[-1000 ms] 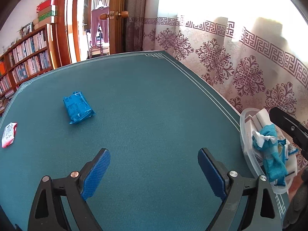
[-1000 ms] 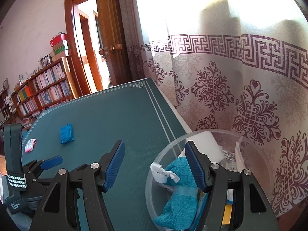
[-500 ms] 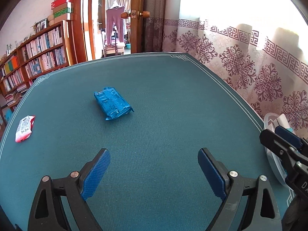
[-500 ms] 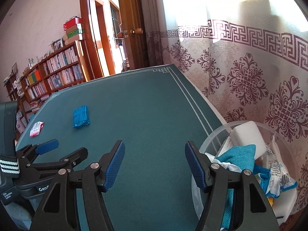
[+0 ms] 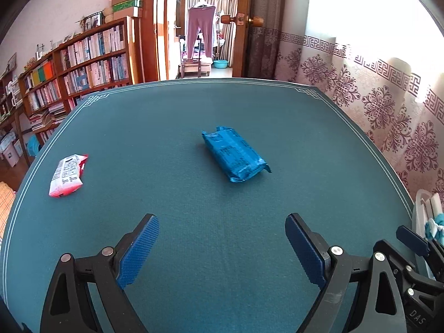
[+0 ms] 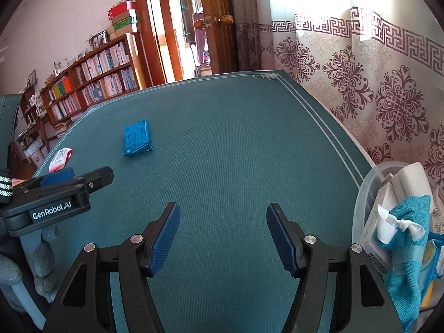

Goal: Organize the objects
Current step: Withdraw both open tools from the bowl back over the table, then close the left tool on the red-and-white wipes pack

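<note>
Left wrist view centres on the blue packet (image 5: 236,154), a crinkled foil-like wrapper with dark print too small to read, lying flat and askew near the middle of the desk (image 5: 172,111). A red-and-white packet (image 5: 68,174) lies well apart from it, near the desk's left edge; its lettering is likewise unreadable. At the desk's right edge stands a clear plastic tub (image 6: 363,194), cut off by the frame in both views, so its full contents stay hidden. Showing inside are a teal woven cloth (image 6: 408,252) with a white fabric strip knotted on it, a white block (image 6: 413,179) and some small boxes, one with a barcode.

The left gripper (image 5: 222,245) hovers over bare green baize short of the blue packet, its blue ribbed pads (image 5: 138,249) standing wide apart with nothing between them. The right gripper (image 6: 223,238) is likewise spread over the cloth, holding and touching nothing, the tub just beside its right finger. From the right wrist view the left gripper appears side-on, labelled "GenRobot.AI", with a grey gloved hand (image 6: 41,260) below it, partly cut off.

The desk's surface is a fine-ribbed green fabric with a pale double border line and fretwork corners.
</note>
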